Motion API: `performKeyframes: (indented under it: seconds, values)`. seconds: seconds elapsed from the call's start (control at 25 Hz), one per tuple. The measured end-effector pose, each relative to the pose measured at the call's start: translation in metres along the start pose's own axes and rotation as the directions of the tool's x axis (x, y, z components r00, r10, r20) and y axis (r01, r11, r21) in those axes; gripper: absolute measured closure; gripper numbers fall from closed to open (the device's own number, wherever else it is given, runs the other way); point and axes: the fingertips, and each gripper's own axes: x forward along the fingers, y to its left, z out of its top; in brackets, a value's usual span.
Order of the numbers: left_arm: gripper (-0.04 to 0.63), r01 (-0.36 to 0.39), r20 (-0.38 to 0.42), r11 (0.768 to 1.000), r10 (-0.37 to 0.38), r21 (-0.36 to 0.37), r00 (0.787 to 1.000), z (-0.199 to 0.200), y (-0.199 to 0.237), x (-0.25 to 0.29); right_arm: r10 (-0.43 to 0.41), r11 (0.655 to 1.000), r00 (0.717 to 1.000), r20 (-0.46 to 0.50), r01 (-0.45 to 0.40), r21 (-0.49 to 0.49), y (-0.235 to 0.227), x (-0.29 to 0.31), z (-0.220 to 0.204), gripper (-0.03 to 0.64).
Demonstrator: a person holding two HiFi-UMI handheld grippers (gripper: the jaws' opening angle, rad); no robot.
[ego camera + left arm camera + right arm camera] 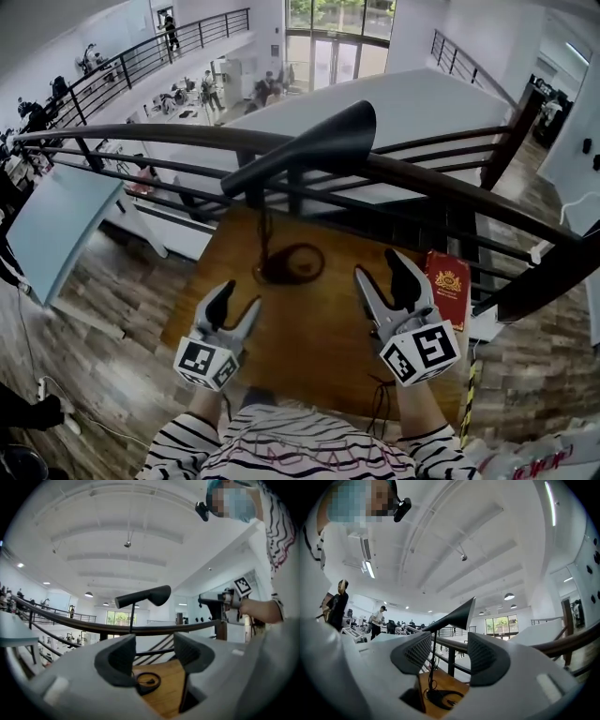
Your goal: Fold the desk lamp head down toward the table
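Left gripper (236, 307) first: jaws apart, nothing between the pads, and it hangs level over the near left of the table (319, 337). Right gripper (382, 277) is the same story, jaws spread with only air between them, over the table's right side just beside a red booklet (448, 284). Neither one touches the lamp (314, 148).

Any writing? The booklet carries a gold emblem and gold print, too small to read. The marker cubes (206, 363) show black-and-white square patterns, no letters.

Now the count: two grippers, two cubes with one on each gripper, one lamp, one booklet, one wooden table.

On to the lamp. It stands at the far middle of the table, close against the dark railing (441, 187). Its round black base (266, 273) sits flat on the wood, with a thin stem rising straight up from it. The head (145, 596) is up high, above the top rail in both gripper views. It's a long black cone. In the head view its long axis runs from the narrow tail at lower left to the wide mouth at upper right. From the left gripper it looks nearly level with the wide end to the right; from the right gripper the mouth tilts upward to the right.
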Motion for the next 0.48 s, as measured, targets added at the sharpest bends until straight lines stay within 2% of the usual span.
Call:
performKeyframes:
  seconds: [0.2,0.48]
  values:
    - [0.351,0.042,0.006,0.999,-0.042,0.011,0.999,0.007,0.022,0.027,-0.035,0.996,0.999,0.036,0.038,-0.086,-0.014,0.03,0.029,0.393]
    - [0.362,0.097,-0.006,0.993,-0.097,0.07,0.995,0.017,0.064,0.064,-0.081,0.98,0.994,0.075,0.094,-0.177,-0.022,0.079,0.063,0.402]
